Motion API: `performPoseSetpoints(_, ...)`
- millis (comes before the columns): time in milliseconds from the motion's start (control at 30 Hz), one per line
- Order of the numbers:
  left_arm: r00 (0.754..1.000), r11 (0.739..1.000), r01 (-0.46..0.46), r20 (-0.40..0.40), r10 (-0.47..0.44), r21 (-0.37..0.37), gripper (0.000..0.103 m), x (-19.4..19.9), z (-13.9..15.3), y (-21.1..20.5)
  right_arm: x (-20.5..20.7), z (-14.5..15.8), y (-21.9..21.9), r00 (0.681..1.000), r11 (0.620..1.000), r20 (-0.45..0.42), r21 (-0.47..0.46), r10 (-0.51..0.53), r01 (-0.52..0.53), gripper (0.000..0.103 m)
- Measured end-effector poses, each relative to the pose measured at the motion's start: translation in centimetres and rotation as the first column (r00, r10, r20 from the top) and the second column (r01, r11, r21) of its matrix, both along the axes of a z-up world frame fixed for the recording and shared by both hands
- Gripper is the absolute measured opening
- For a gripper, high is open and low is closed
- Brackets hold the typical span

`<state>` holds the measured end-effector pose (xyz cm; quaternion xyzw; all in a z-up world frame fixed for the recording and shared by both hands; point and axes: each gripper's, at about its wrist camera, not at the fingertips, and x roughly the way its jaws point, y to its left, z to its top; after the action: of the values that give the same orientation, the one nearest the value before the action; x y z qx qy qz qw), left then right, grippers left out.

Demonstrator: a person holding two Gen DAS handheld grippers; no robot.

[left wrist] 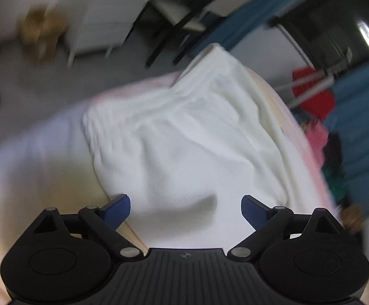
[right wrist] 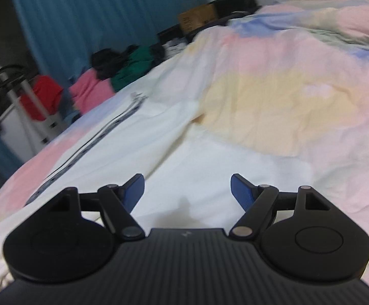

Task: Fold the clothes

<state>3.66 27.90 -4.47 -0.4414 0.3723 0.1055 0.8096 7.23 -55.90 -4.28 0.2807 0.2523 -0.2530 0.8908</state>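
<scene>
A white garment (left wrist: 184,137) lies spread and wrinkled on the bed, reaching to the far edge. My left gripper (left wrist: 185,209) is open and empty, hovering over its near part. In the right wrist view the white garment (right wrist: 192,162) lies on the bedcover, with a dark patterned stripe (right wrist: 87,150) running along its left side. My right gripper (right wrist: 187,190) is open and empty just above the white cloth. Both views are blurred.
The bed has a pastel pink, yellow and blue cover (right wrist: 298,81). Pink, green and black clothes (right wrist: 118,76) are piled at its far edge. Blue curtains (right wrist: 87,17), a cardboard box (right wrist: 197,19) and a red item (right wrist: 40,96) stand beyond. Desk legs (left wrist: 174,38) are behind the bed.
</scene>
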Motion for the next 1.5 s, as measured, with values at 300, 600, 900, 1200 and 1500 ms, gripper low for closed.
performPoseSetpoints(300,0.990,0.981,-0.142,-0.003,0.143,-0.130,0.090,-2.9,-2.5,2.4,-3.3,-1.4,-3.9,0.961,0.949,-0.013,0.154,-0.278,0.276,0.077)
performPoseSetpoints(600,0.969,0.943,-0.136,0.156,0.190,-0.303,0.083,-1.3,-2.9,3.1,-7.5,-3.4,-6.2,0.861,0.811,0.150,0.444,-0.487,0.381,0.078)
performPoseSetpoints(900,0.936,0.933,-0.015,0.324,0.140,-0.358,0.079,-2.3,-1.4,1.2,-7.1,-6.4,-7.6,0.869,0.745,0.047,0.539,-0.493,0.393,0.078)
performPoseSetpoints(1200,0.998,0.946,-0.030,0.047,0.048,-0.322,0.074,-0.9,-4.3,-0.2,-1.9,-6.9,-6.8,0.958,0.853,0.111,0.490,-0.265,0.179,0.057)
performPoseSetpoints(1500,0.983,0.908,-0.123,0.079,0.168,-0.400,0.066,-0.1,-5.0,1.7,0.1,-8.6,-7.3,0.973,0.871,-0.040,0.438,-0.226,0.221,0.045)
